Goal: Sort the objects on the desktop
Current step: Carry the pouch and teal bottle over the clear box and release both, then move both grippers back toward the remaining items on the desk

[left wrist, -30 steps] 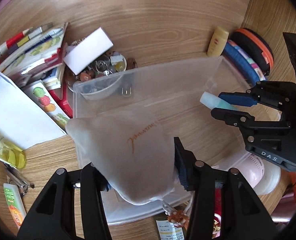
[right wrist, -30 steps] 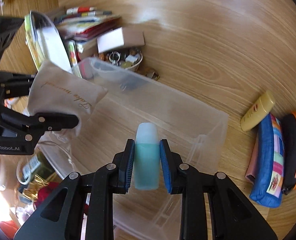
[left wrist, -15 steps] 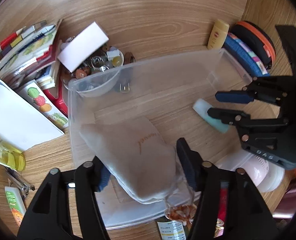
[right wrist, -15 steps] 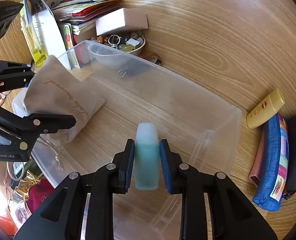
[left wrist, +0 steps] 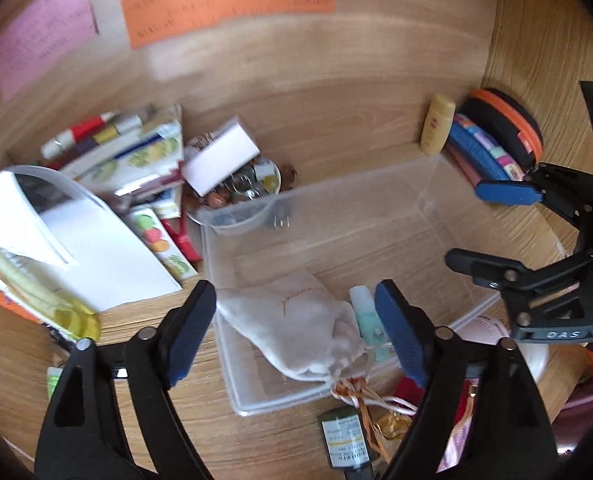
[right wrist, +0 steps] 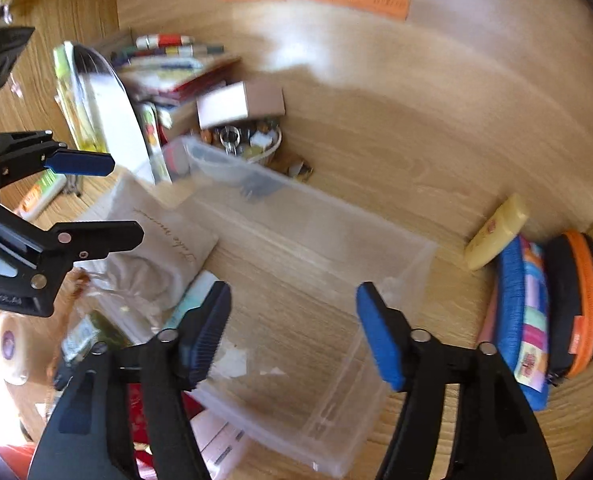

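Observation:
A clear plastic bin stands on the wooden desk. Inside it lie a beige drawstring pouch and, right beside it, a teal bottle. My left gripper hovers above the pouch with its jaws opening, and the pads touch nothing. My right gripper hangs over the bin with its jaws opening and nothing between them. The teal bottle lies by its left finger, next to the pouch. Each gripper shows in the other's view: right gripper, left gripper.
Behind the bin are a bowl of small items with a white box on it, and a stack of books. A yellow bottle, blue pencil case and black-orange case lie right. A small dark bottle lies in front.
Both grippers let go: the pouch and the teal bottle now lie in the bin. Both grippers have opened wide and lifted back from the bin.

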The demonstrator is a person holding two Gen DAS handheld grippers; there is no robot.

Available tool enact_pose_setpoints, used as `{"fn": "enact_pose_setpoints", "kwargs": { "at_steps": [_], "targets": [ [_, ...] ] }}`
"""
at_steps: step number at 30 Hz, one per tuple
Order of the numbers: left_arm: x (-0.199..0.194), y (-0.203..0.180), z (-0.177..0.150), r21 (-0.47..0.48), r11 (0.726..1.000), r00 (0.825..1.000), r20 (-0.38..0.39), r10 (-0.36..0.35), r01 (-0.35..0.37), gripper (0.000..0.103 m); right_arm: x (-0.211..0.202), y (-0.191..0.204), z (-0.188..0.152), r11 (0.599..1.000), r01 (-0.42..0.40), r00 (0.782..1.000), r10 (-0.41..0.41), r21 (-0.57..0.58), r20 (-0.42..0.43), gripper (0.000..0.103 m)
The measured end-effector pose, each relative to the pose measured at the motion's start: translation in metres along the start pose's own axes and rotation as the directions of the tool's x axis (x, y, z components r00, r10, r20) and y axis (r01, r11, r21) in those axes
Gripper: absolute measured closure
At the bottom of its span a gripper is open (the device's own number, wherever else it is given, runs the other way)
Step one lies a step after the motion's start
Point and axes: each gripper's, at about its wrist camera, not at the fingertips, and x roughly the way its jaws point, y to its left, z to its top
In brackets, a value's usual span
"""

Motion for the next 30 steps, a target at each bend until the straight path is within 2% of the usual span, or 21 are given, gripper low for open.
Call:
{"fn": "enact_pose_setpoints", "kwargs": {
  "at_steps": [2,4,5,8,10,11,19,23,26,30],
  "targets": [
    [-0.015,-0.001,-0.001,0.000,1.000,1.000,0.025,0.015,-0.015,0.017,-0.014,0.000,-0.002,1.000,0.017,0.999,-0.017,0.002,0.032,0.029],
    [-0.027,-0.003,-0.002,0.002,1.000,0.999,0.045,0.025,-0.025,0.011,-0.037,0.006,-0.004,0.998,0.064,0.994,-0.063,-0.004,0.085,0.021],
    [-0.033,-0.003,-0.002,0.002,1.000,0.998,0.058,0.028,-0.028,0.008,-0.037,0.006,-0.004,0.998,0.064,0.994,-0.063,-0.004,0.085,0.020],
    [-0.053,-0.005,-0.010,-0.002,0.999,0.995,0.094,0.036,-0.036,0.008,-0.060,0.012,-0.008,0.995,0.102,0.986,-0.100,-0.012,0.131,0.017],
    [-0.065,-0.006,-0.017,-0.006,0.999,0.993,0.109,0.037,-0.037,0.007,-0.072,0.014,-0.013,0.993,0.115,0.982,-0.112,-0.012,0.154,0.007],
    [-0.069,-0.006,-0.020,-0.007,0.999,0.992,0.116,0.040,-0.039,0.007,-0.080,0.015,-0.018,0.992,0.122,0.978,-0.119,-0.010,0.170,0.005],
    [-0.095,-0.011,-0.060,-0.029,0.996,0.986,0.143,0.087,-0.083,0.007,-0.112,0.028,-0.056,0.987,0.160,0.963,-0.152,-0.020,0.224,0.004],
    [-0.096,-0.012,-0.076,-0.054,0.994,0.985,0.135,0.106,-0.100,0.007,-0.121,0.029,-0.070,0.989,0.147,0.962,-0.142,-0.002,0.235,0.002],
    [-0.096,-0.011,-0.090,-0.070,0.992,0.986,0.122,0.116,-0.108,0.007,-0.122,0.028,-0.083,0.991,0.130,0.966,-0.131,0.019,0.224,0.001],
    [-0.097,-0.008,-0.106,-0.085,0.989,0.986,0.111,0.128,-0.119,0.007,-0.120,0.029,-0.097,0.989,0.149,0.968,-0.151,0.028,0.199,0.000]
  ]
}}
